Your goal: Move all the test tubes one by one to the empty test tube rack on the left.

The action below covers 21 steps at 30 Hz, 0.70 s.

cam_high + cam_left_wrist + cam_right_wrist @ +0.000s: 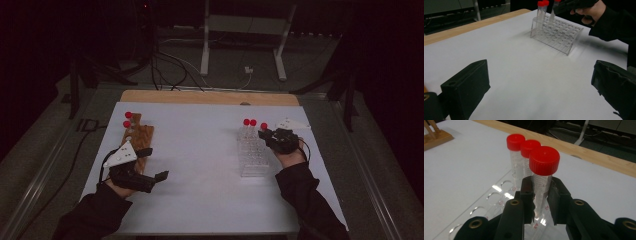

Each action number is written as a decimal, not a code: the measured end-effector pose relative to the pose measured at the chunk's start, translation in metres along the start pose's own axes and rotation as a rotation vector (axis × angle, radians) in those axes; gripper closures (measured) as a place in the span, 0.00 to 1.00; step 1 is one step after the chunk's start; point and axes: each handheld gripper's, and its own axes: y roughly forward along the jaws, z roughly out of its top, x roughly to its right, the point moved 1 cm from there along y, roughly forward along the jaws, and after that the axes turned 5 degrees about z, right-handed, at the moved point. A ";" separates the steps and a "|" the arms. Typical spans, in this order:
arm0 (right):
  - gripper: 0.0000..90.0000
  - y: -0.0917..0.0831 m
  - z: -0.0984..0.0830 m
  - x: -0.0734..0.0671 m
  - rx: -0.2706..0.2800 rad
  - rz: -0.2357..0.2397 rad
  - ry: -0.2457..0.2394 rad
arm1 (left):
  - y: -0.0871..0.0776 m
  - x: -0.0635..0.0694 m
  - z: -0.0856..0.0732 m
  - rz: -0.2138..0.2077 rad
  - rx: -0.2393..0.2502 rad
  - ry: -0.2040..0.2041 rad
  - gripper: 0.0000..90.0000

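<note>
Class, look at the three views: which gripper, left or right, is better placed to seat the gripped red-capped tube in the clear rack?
Right. The right gripper is shut on the red-capped tube directly over the clear rack; the left gripper sits open by the wooden rack, across the table.

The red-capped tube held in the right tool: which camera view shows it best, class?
The right gripper view: the tube stands close up between the right tool. The high view shows a tiny red cap; the left gripper view shows it far off, partly cut off.

The tubes (541, 182) are clear with red caps. The rack (252, 155) is clear. The mat (200, 165) is white. The stand (139, 137) is brown wood.
</note>
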 end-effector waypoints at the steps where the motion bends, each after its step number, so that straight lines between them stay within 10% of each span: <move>1: 0.83 -0.001 0.001 0.000 0.001 -0.001 0.001 | 0.000 0.000 0.000 0.000 0.000 0.000 0.03; 21: 0.83 -0.032 0.031 -0.008 0.047 0.009 -0.045 | 0.002 0.002 0.002 -0.007 -0.006 0.009 0.03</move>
